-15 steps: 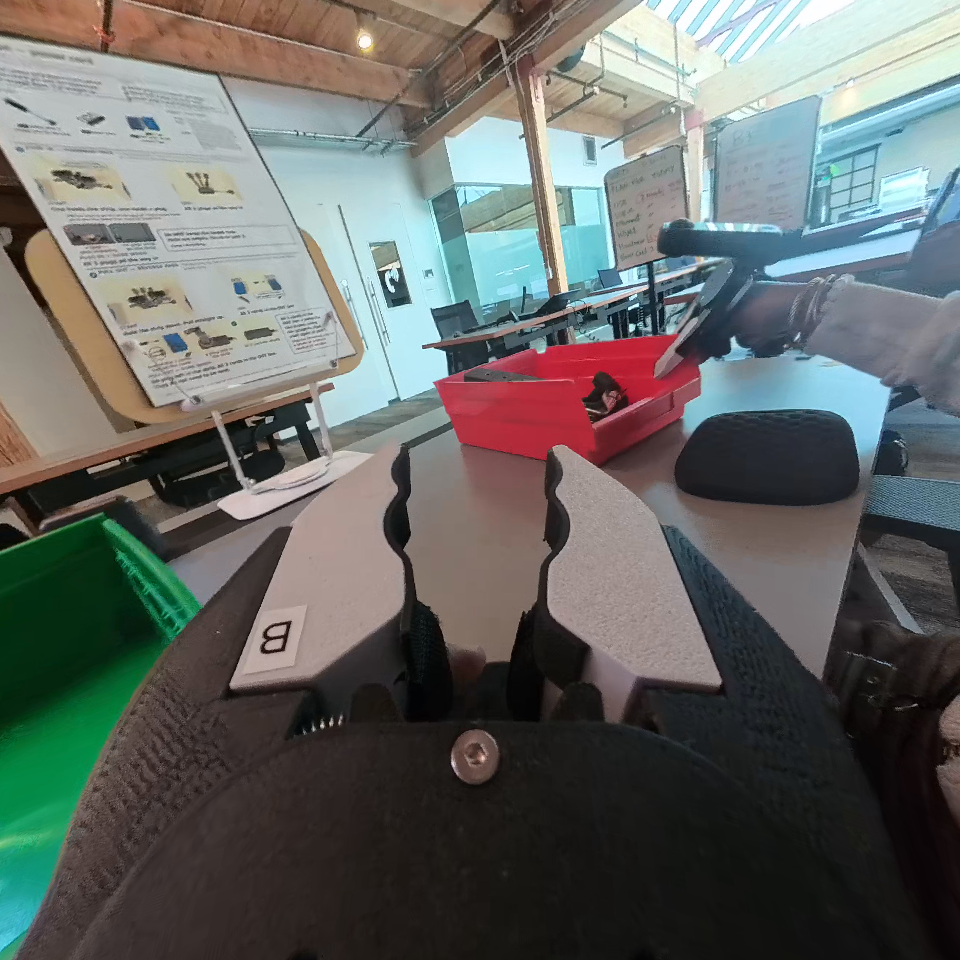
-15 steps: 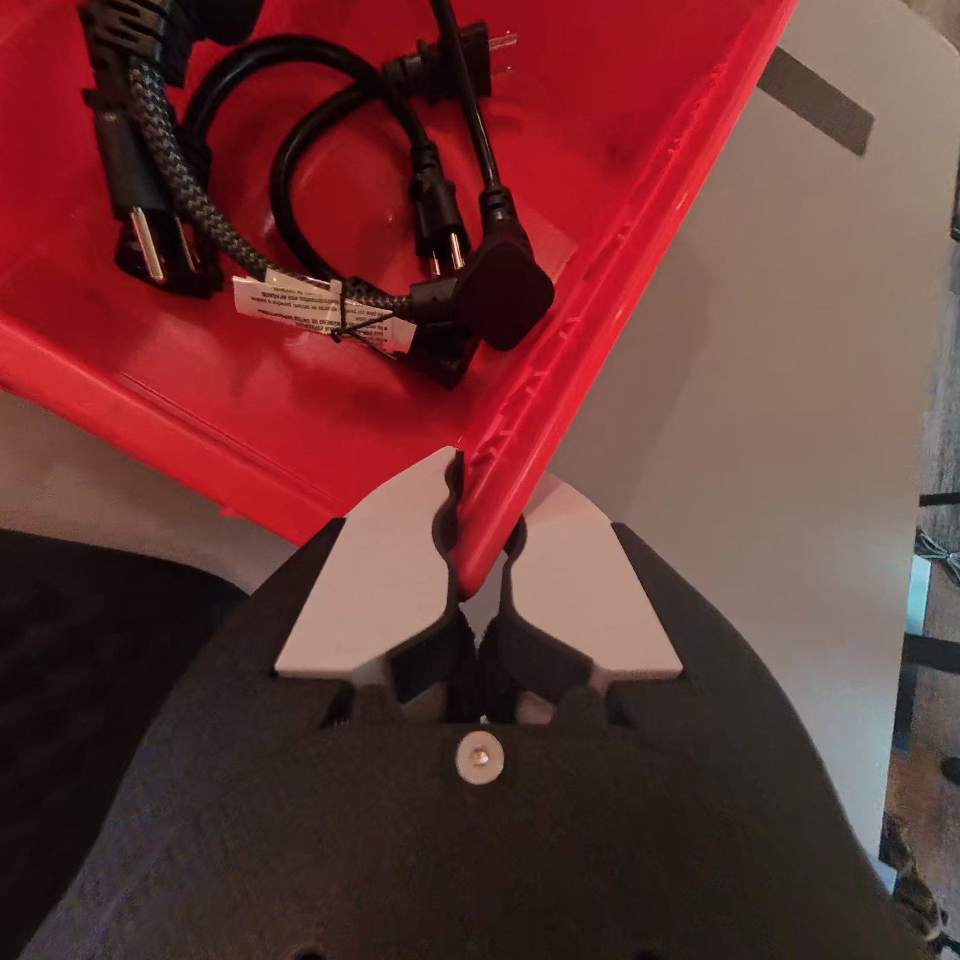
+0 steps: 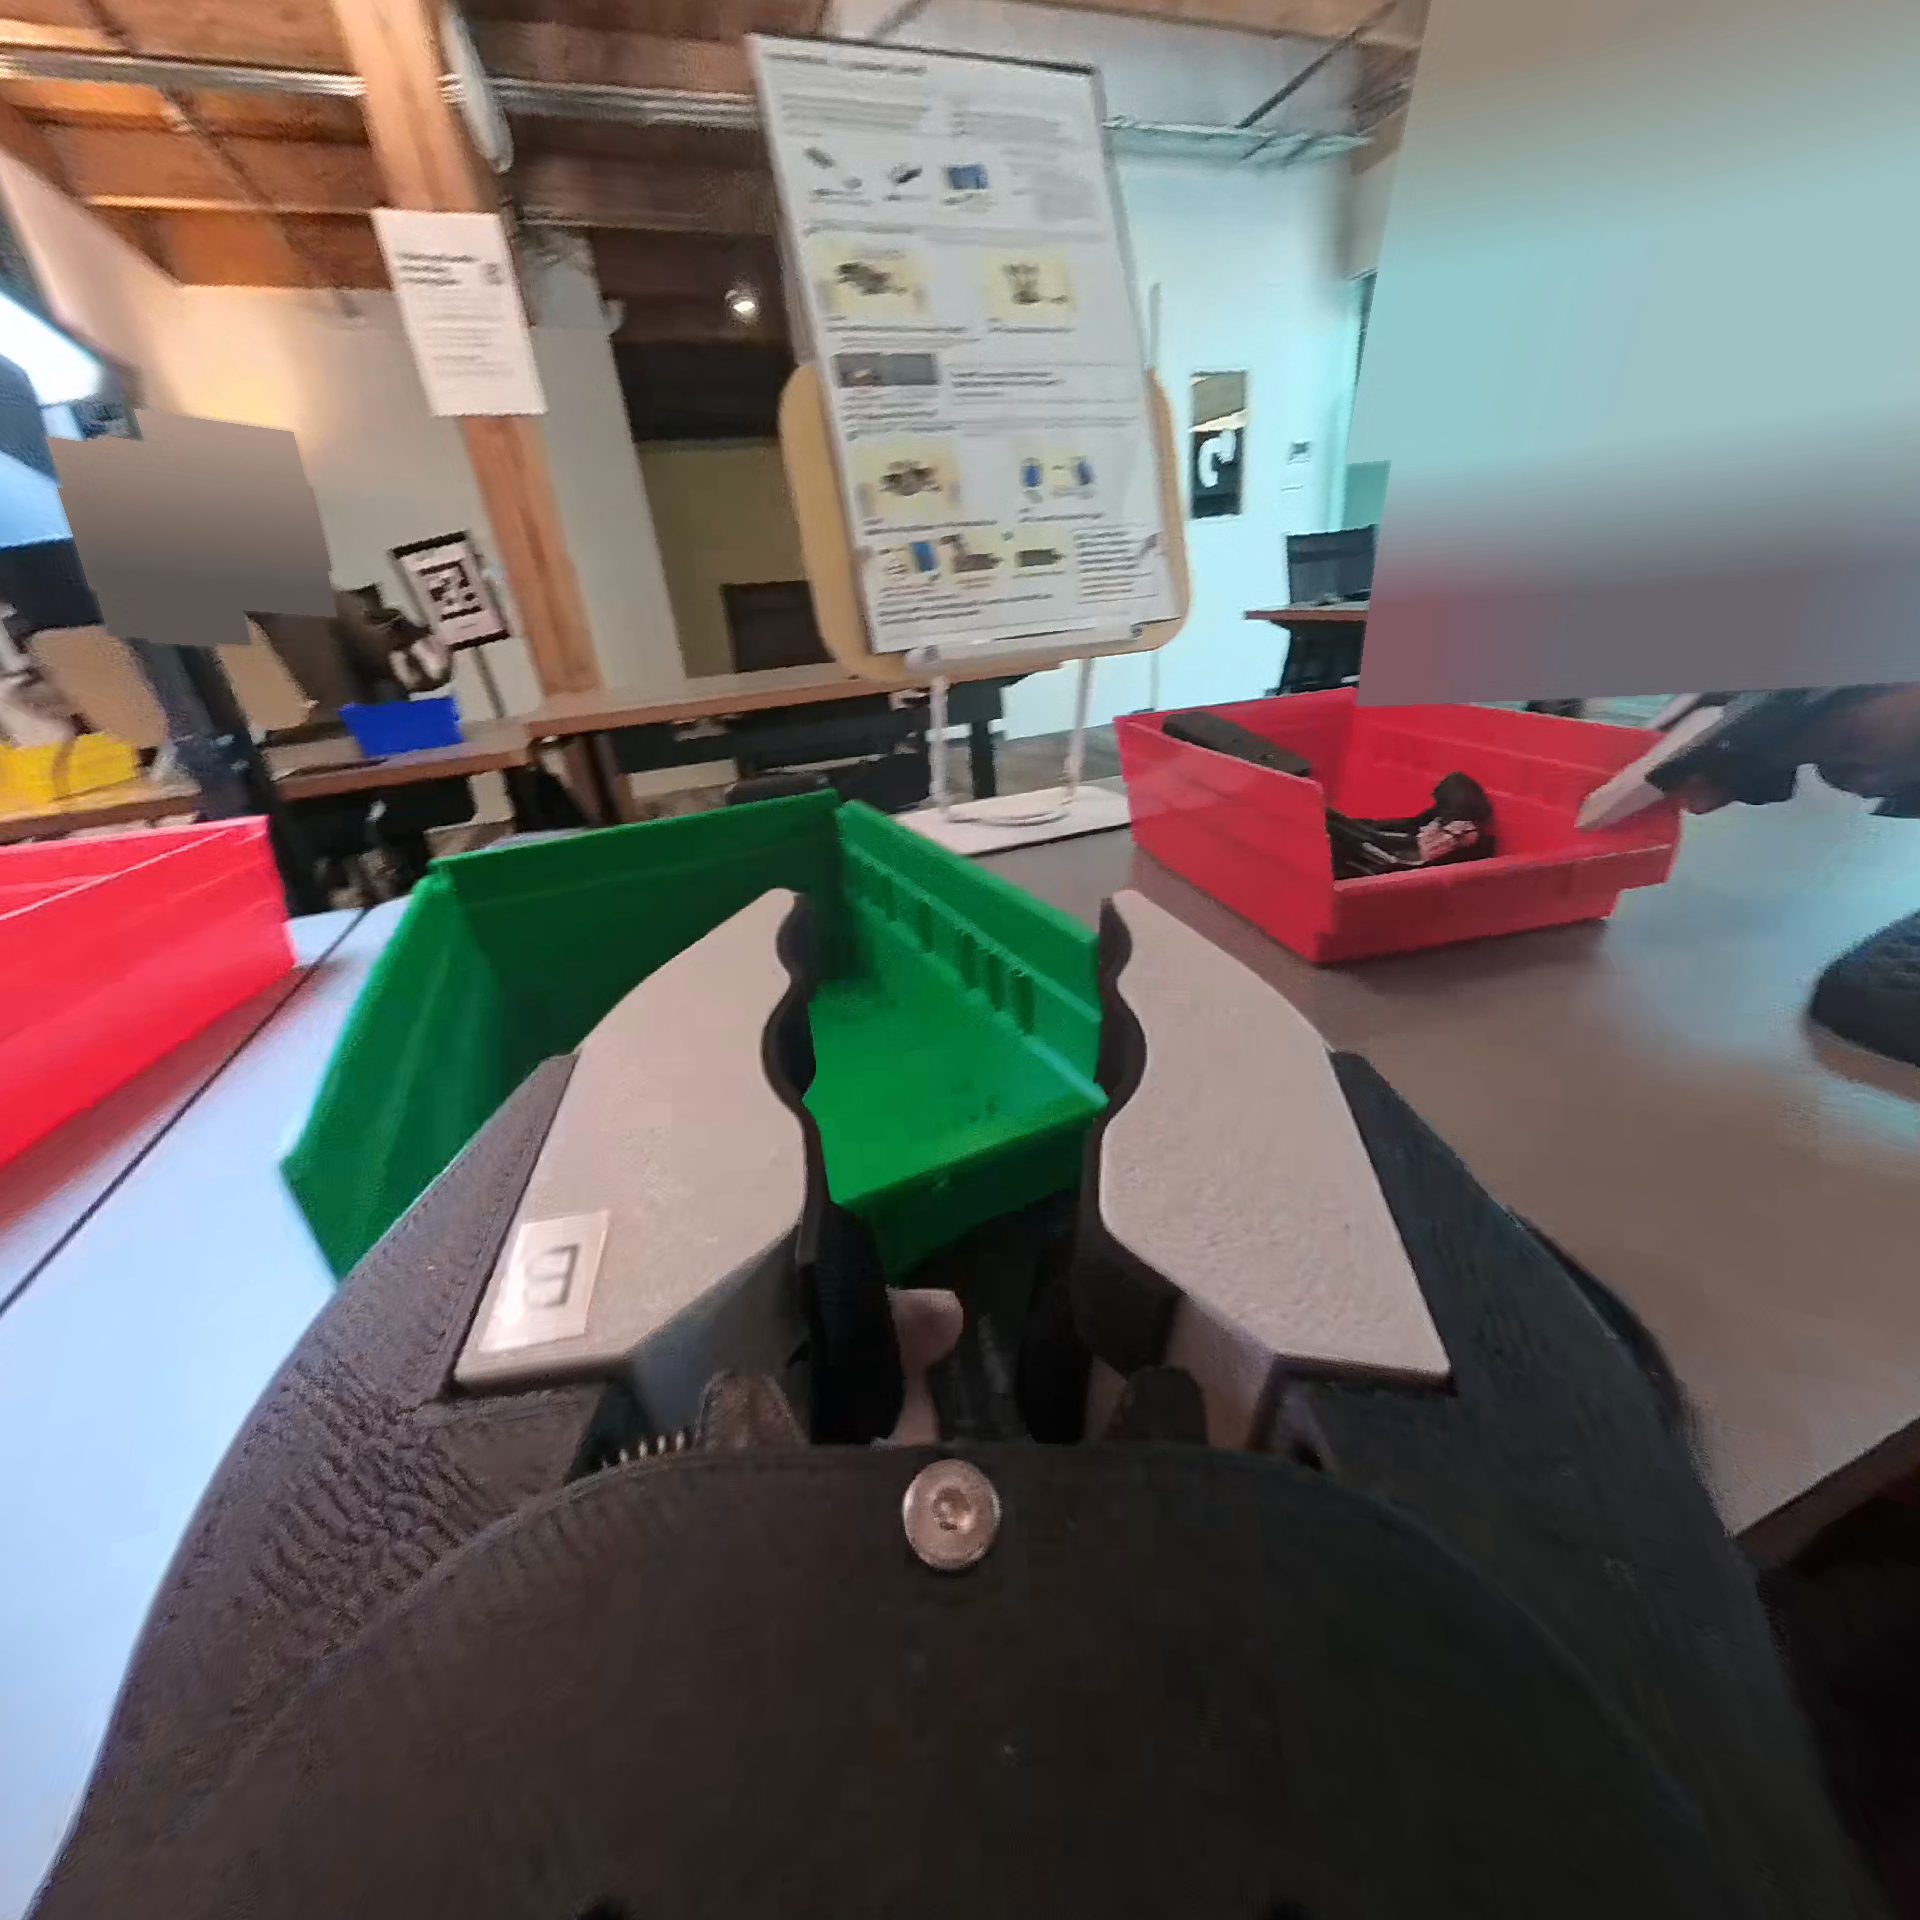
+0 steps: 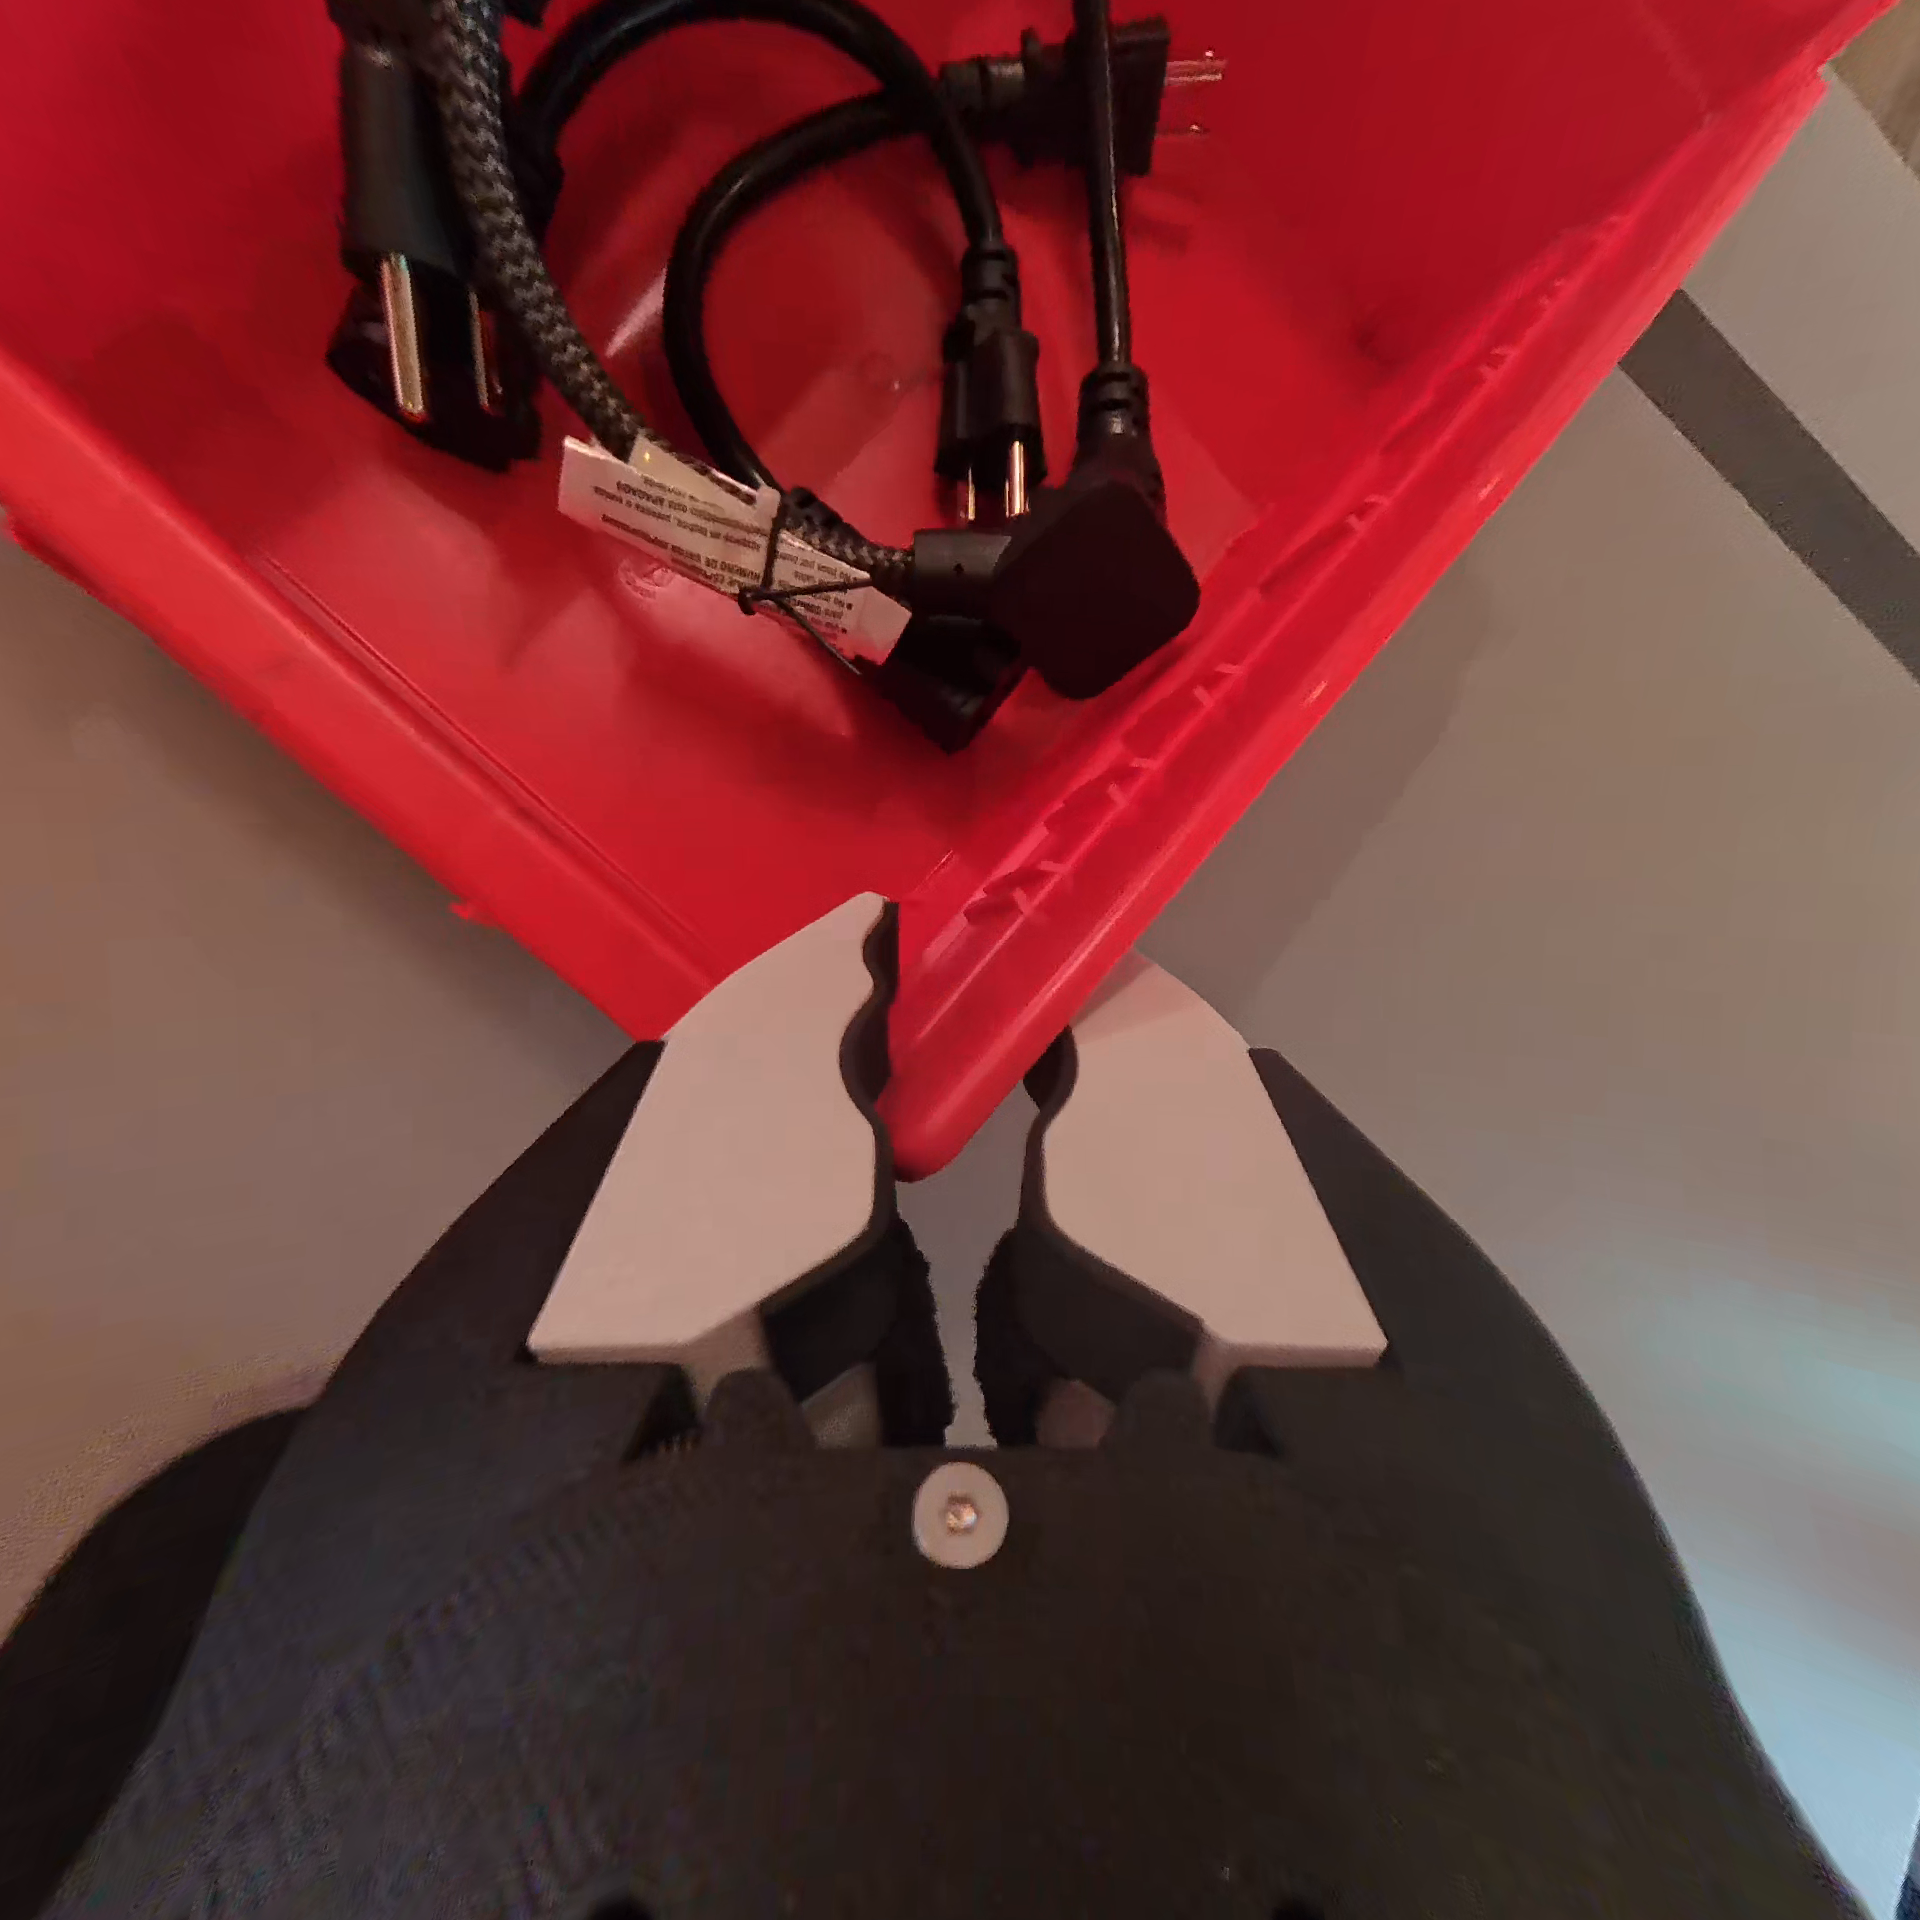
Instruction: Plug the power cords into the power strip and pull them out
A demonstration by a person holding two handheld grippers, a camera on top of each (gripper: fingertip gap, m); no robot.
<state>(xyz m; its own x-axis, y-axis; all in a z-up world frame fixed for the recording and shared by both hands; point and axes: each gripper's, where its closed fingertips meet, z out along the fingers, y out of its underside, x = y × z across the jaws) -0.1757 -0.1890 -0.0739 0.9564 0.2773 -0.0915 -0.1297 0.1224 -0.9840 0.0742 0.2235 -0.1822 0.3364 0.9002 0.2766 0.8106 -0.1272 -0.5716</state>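
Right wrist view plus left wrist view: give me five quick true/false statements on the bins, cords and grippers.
1. The right gripper is shut on the corner wall of the red plastic bin. True.
2. The black power cords lie on the grey tabletop. False: they lie inside the red bin.
3. The left gripper is open and holds nothing. True.
4. The green plastic bin ahead of the left gripper holds the cords. False: no cords show in it.
5. A cord is plugged into a power strip. False: the plugs' prongs are bare, none plugged in.
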